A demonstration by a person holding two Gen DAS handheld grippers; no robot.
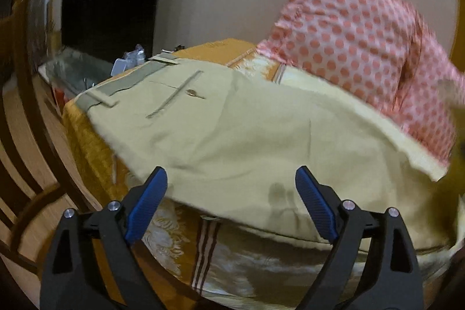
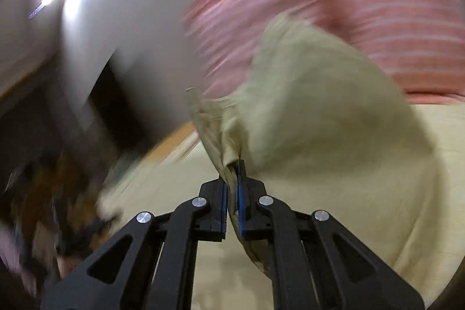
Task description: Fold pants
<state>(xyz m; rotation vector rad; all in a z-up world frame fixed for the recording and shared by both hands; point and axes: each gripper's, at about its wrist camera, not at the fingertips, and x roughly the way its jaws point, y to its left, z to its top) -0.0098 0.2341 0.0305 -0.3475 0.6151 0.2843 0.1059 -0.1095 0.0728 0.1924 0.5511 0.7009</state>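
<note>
Khaki cotton pants (image 1: pixel 247 130) lie spread across a table draped in an orange-and-cream patterned cloth (image 1: pixel 87 147). The waistband, with a belt loop and a buttoned back pocket, sits at the far left end; the legs run toward the right.

Right gripper (image 2: pixel 232 185): fingers pressed together on a bunched fold of the khaki fabric, which rises above the tips in a loose peak. The pinch on a gathered edge probably lets one hand carry a whole layer over the rest. Heavy blur in the right wrist view suggests the fabric is mid-swing; which part of the pants is pinched cannot be told.

Left gripper (image 1: pixel 231 193): blue-padded fingers (image 1: pixel 146 205) spread wide, holding nothing, poised low at the near edge of the pants over the cloth. Likely waiting to take the near edge or to pin the garment while the other side is carried.

Person in a pink polka-dot top (image 1: pixel 357 42) stands at the far right side of the table. A wooden chair (image 1: pixel 26 164) is at the left, and small clutter (image 1: pixel 128 63) lies beyond the waistband.
</note>
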